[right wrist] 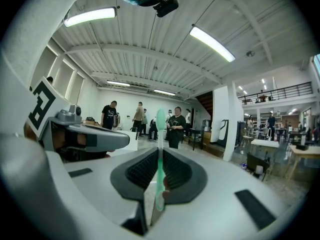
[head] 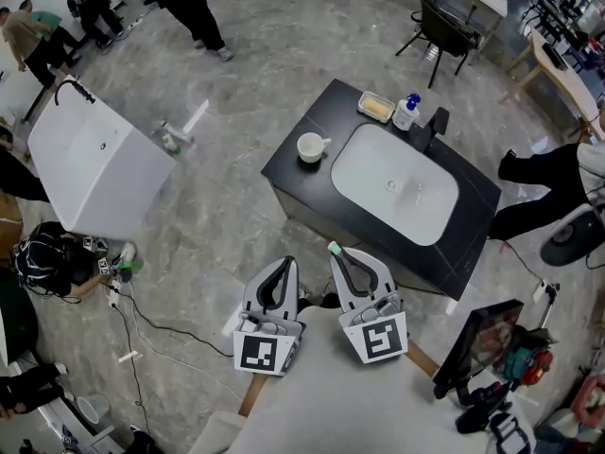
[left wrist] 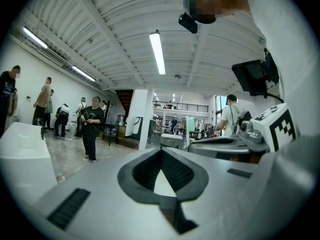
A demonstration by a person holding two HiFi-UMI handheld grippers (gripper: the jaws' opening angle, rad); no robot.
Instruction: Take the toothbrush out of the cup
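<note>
The right claw (right wrist: pixel 160 151) is clamped on a slim green-and-white plastic toothbrush (right wrist: pixel 160 179). Its ribbed black pads press the handle from both sides. In the right gripper view the brush runs up the line between the jaws, with its pale green head sticking out past the tips and its white end lying back towards the camera. From the head view only the green end of the brush (head: pixel 334 248) shows, poking out at the tip of the right claw (head: pixel 342 256), near the front edge of the black-topped desk (head: pixel 293 173) and clear of it.

The white ceramic cup with a handle (head: pixel 310 147) stands upright on the near left corner of the desk, just beside the white oval sink basin (head: pixel 392 183). The toothbrush is out of the cup and well apart from it.

The left claw (left wrist: pixel 161 150) has its jaws together at the tips with nothing between them. In the head view it (head: pixel 286 263) sits just beside the right one, on its left.
</note>
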